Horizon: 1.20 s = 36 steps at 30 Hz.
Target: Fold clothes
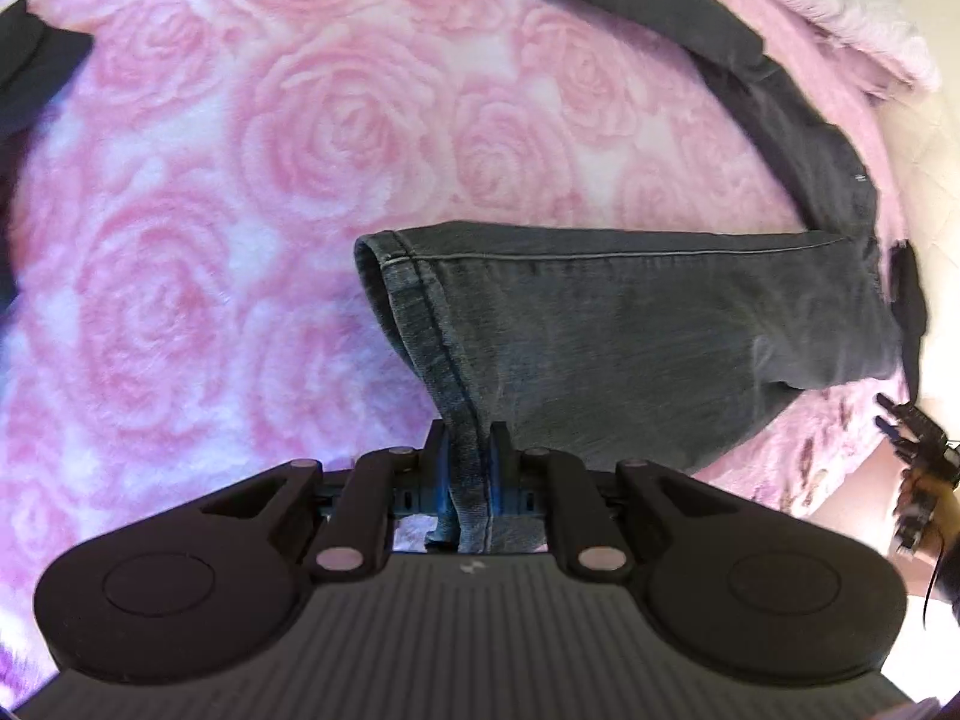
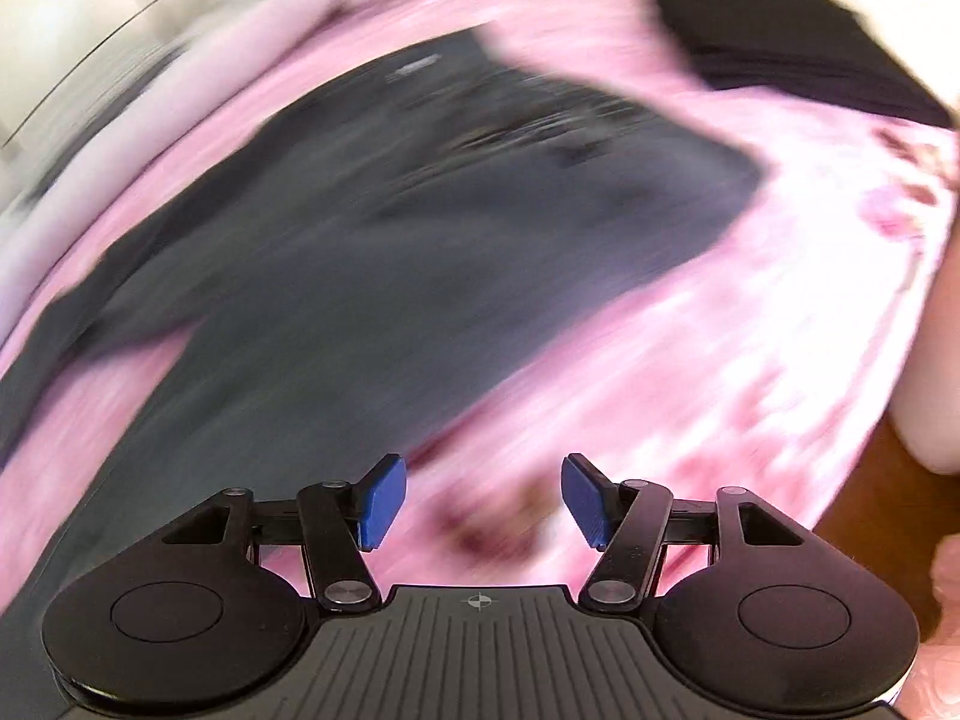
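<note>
Dark grey jeans point(image 1: 630, 324) lie on a pink rose-patterned blanket point(image 1: 240, 210). My left gripper point(image 1: 469, 438) is shut on the hem of one trouser leg, and the cloth hangs lifted from the pads toward the right. The other leg point(image 1: 690, 18) runs along the top right of the left wrist view. In the right wrist view, which is blurred, the jeans point(image 2: 372, 276) spread across the blanket point(image 2: 750, 330). My right gripper point(image 2: 483, 501) hovers open over pink blanket beside the jeans, with nothing between its blue pads point(image 2: 379, 504).
A dark garment point(image 1: 30, 78) sits at the left edge of the blanket. Another black item point(image 2: 798, 42) lies at the upper right in the right wrist view. A pale fluffy blanket point(image 1: 840, 6) is bunched at the far right, and a brown floor point(image 2: 870, 516) shows past the bed's edge.
</note>
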Each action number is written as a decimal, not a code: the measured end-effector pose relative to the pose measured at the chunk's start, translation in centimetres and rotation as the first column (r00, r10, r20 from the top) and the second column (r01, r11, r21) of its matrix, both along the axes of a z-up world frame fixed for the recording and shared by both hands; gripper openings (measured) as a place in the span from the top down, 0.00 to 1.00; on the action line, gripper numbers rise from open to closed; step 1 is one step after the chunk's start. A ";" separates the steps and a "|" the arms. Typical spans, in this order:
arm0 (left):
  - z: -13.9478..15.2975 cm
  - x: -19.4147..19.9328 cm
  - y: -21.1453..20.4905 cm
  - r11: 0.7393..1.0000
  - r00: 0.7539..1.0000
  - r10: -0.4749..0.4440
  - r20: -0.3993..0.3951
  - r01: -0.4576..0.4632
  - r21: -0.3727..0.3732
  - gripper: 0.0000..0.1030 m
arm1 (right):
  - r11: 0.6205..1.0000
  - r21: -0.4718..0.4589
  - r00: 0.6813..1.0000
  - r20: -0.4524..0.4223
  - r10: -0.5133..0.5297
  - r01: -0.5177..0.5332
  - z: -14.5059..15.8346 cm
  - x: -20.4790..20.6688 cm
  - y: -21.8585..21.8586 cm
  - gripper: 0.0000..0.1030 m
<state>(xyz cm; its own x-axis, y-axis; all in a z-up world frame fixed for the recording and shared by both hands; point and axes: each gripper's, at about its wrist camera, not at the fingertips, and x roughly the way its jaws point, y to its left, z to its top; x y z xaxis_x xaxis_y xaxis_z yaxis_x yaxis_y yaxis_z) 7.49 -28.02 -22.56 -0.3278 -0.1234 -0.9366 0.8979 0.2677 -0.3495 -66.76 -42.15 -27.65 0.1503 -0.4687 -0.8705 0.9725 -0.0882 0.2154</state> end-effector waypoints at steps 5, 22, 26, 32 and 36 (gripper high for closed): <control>1.1 -3.2 -1.1 0.999 0.987 -0.009 0.159 0.003 0.042 0.91 | 0.993 -0.050 0.986 0.138 -0.095 0.103 -3.0 -8.5 -6.0 0.40; 9.0 -9.8 -1.2 0.989 0.953 -0.111 0.283 0.079 0.122 0.91 | 0.997 0.077 0.916 0.400 -0.033 0.002 3.5 -17.8 -13.4 0.93; 9.2 -9.5 -0.1 0.983 0.948 -0.144 0.284 0.103 0.155 0.91 | 0.989 0.122 0.964 0.261 0.049 -0.083 8.7 -17.1 -14.4 0.93; 2.5 -10.5 1.6 0.965 0.941 -0.193 0.278 0.131 0.227 0.91 | 0.977 0.175 0.992 0.056 0.110 -0.118 4.5 -12.9 -15.1 0.88; -0.6 -10.5 3.7 0.954 0.943 -0.219 0.252 0.153 0.256 0.88 | 0.972 0.235 0.992 -0.115 0.047 -0.018 2.6 -11.8 -12.4 0.62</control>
<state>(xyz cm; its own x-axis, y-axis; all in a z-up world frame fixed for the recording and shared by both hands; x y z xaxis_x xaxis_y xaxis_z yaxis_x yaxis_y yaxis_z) -3.01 -24.35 -23.19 -0.0506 0.1441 -0.9883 0.9910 0.1301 -0.0317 -78.54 -54.50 -25.07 0.0507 -0.2476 -0.9675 0.9931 -0.0900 0.0751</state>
